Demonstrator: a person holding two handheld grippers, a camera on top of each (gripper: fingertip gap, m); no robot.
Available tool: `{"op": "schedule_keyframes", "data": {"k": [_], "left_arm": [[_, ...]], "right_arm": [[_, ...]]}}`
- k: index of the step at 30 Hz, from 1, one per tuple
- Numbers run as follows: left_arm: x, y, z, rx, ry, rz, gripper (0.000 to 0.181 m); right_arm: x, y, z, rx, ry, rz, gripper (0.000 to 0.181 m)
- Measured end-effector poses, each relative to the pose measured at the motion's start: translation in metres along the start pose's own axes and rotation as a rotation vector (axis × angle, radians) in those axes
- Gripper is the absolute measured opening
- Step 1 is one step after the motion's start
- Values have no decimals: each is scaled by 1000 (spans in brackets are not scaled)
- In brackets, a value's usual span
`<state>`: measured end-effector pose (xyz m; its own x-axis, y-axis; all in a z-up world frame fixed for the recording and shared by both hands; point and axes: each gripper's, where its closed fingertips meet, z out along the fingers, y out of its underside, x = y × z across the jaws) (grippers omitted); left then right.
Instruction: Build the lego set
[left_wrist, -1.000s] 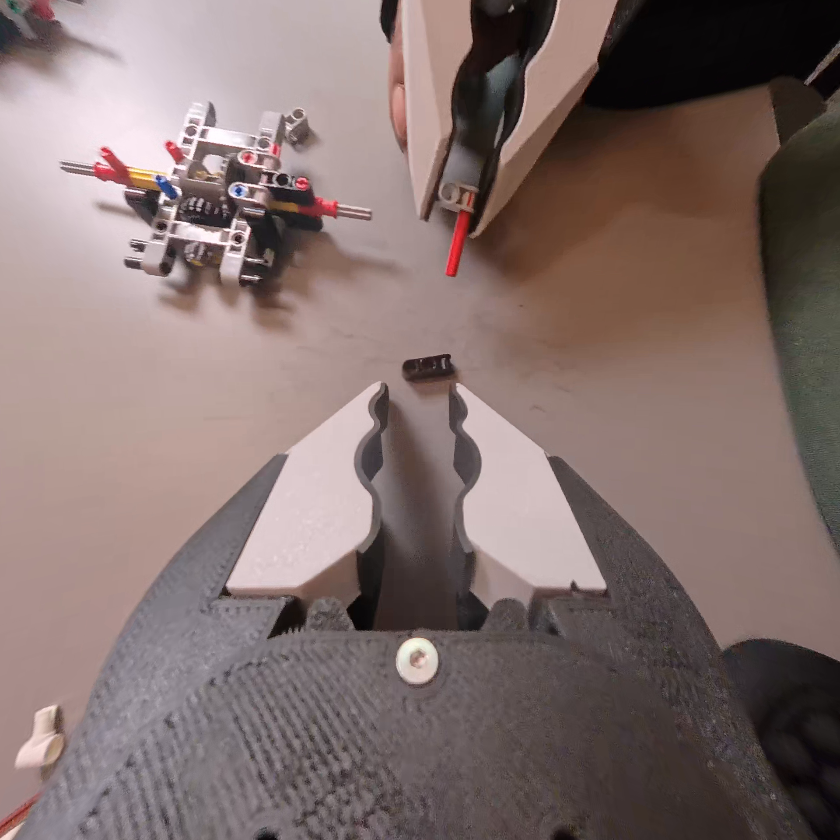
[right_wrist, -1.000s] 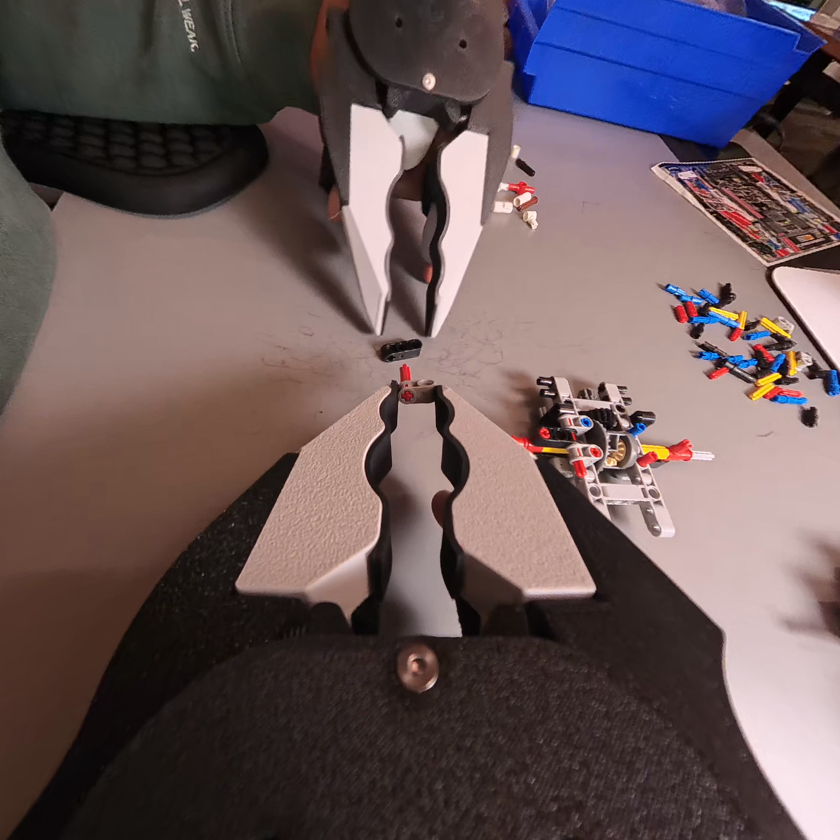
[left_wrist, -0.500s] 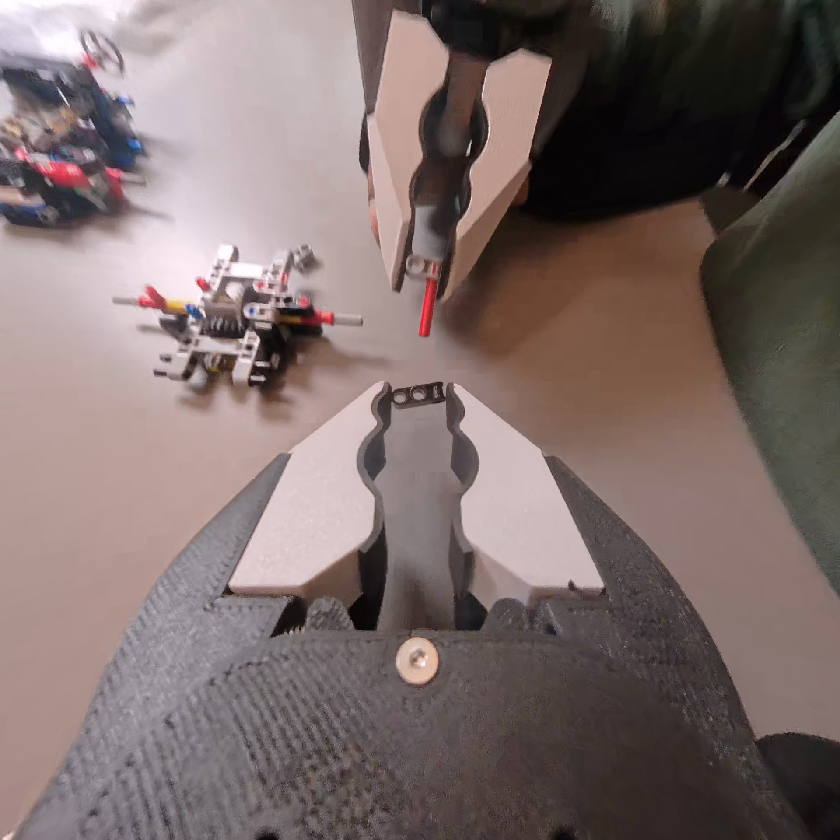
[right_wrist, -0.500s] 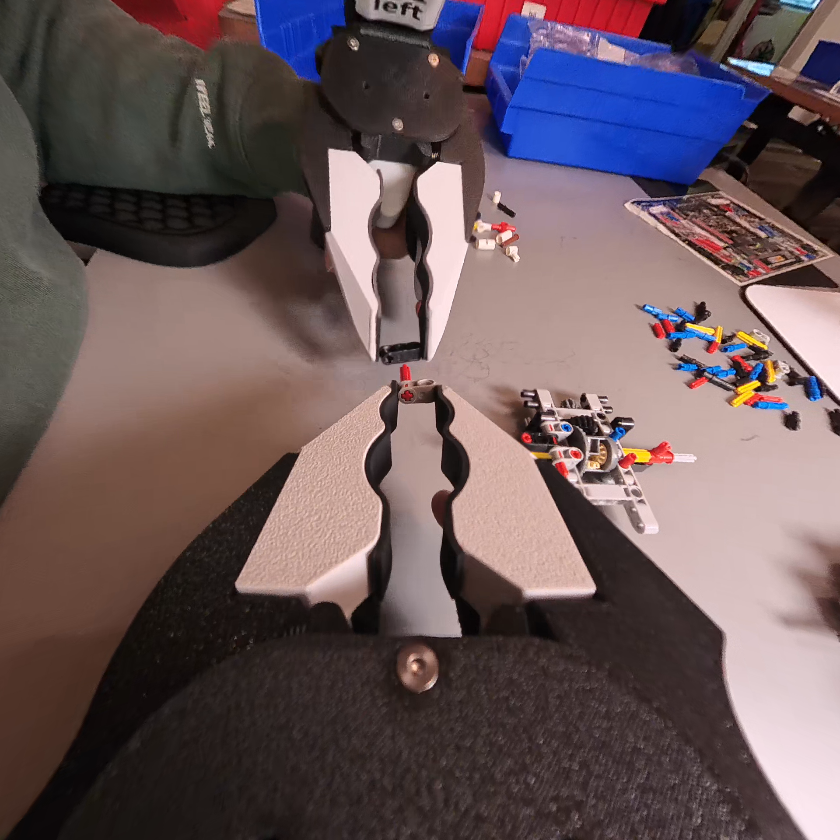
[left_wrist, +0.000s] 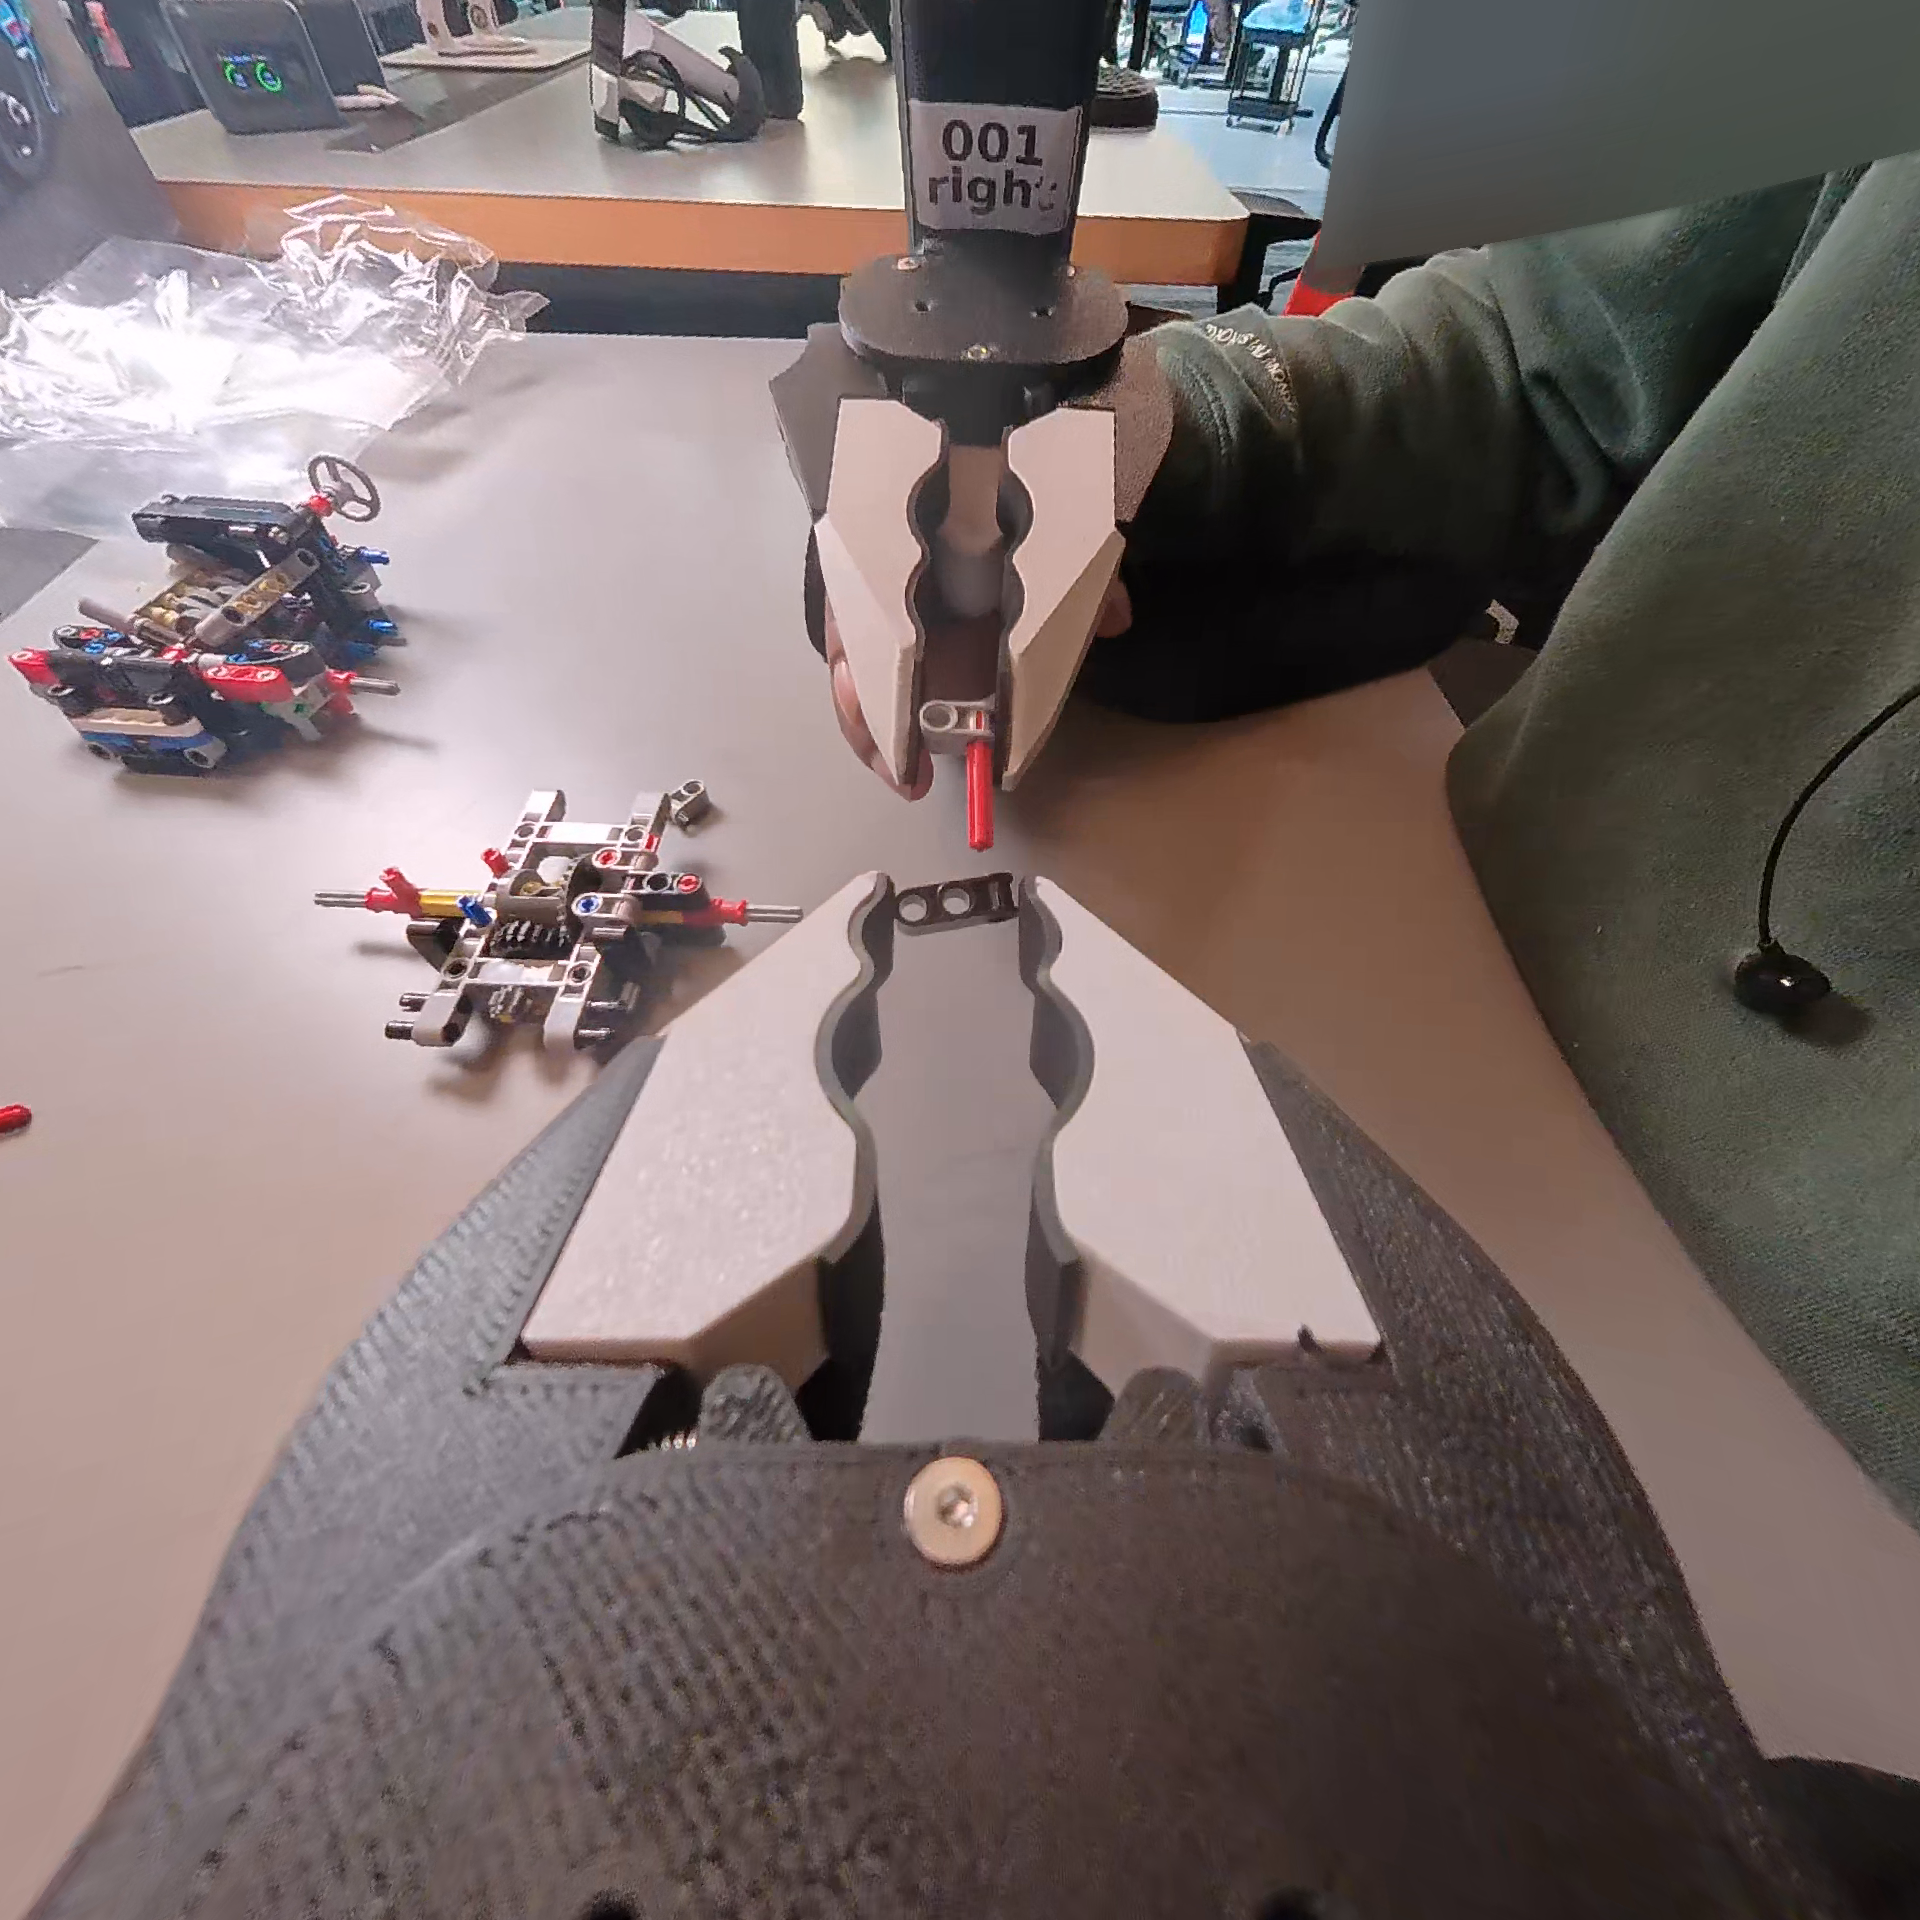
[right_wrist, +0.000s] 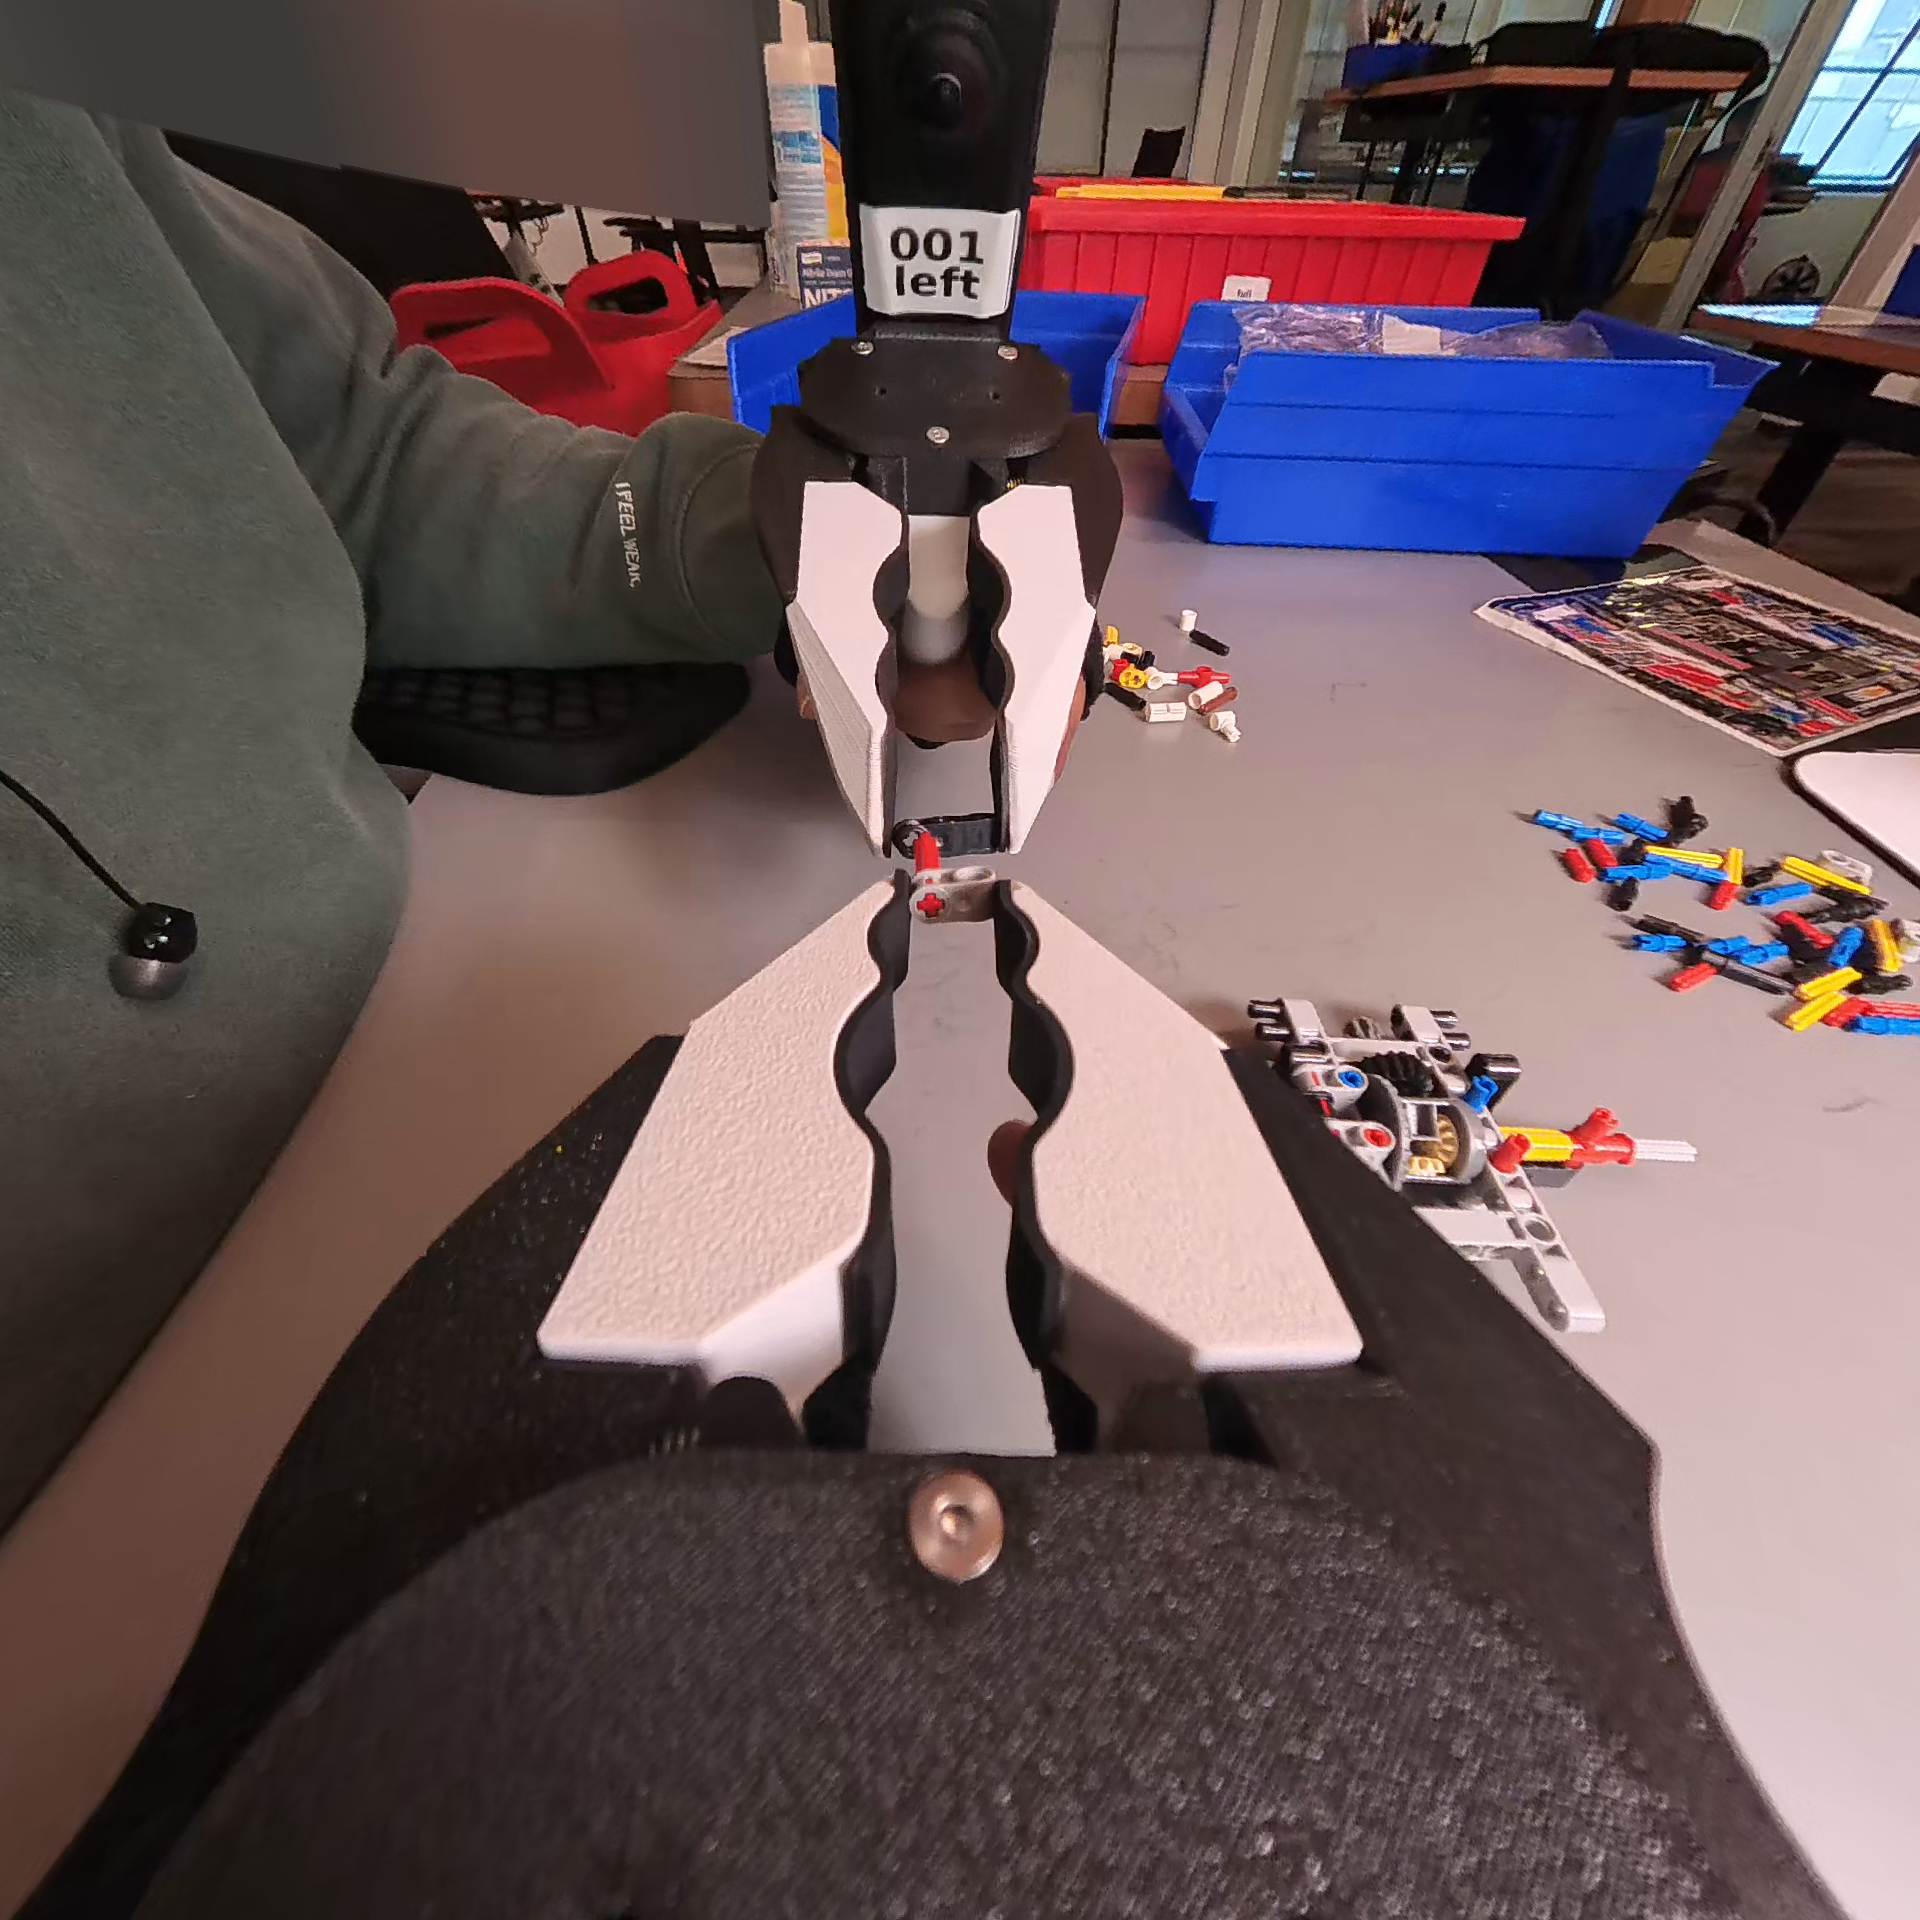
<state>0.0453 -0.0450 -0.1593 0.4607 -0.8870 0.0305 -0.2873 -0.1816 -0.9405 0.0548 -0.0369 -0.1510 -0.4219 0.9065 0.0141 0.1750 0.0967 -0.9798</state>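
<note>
On my left wrist cam, far left, a bigger lego build (left_wrist: 213, 634) sits by clear plastic wrap (left_wrist: 229, 312), partly blurred. Nearer, the small grey chassis assy (left_wrist: 540, 925) lies on the table (left_wrist: 1195, 862). My left gripper (left_wrist: 954, 902) pinches a black 3-hole beam (left_wrist: 956, 900) at its tips, held off the table. Facing it, the right gripper (left_wrist: 961, 727) clamps a grey connector (left_wrist: 958, 717) w/ a red axle (left_wrist: 977, 795) pointing at the beam, just short of it in this view; in the right cam they overlap, possibly touching. Loose pins (right_wrist: 1756, 925) and an instruction booklet (right_wrist: 1714, 655) lie right, cut off by the frame edge.
</note>
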Motion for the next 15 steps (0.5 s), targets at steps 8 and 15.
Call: {"op": "schedule_keyframes", "data": {"k": [8, 15], "left_arm": [[4, 21, 8, -112, 64, -122, 22], [14, 62, 16, -344, 68, -35, 22]], "right_arm": [[5, 5, 0, -28, 26, 5, 15], [12, 12, -1, -75, 61, 0, 14]]}}
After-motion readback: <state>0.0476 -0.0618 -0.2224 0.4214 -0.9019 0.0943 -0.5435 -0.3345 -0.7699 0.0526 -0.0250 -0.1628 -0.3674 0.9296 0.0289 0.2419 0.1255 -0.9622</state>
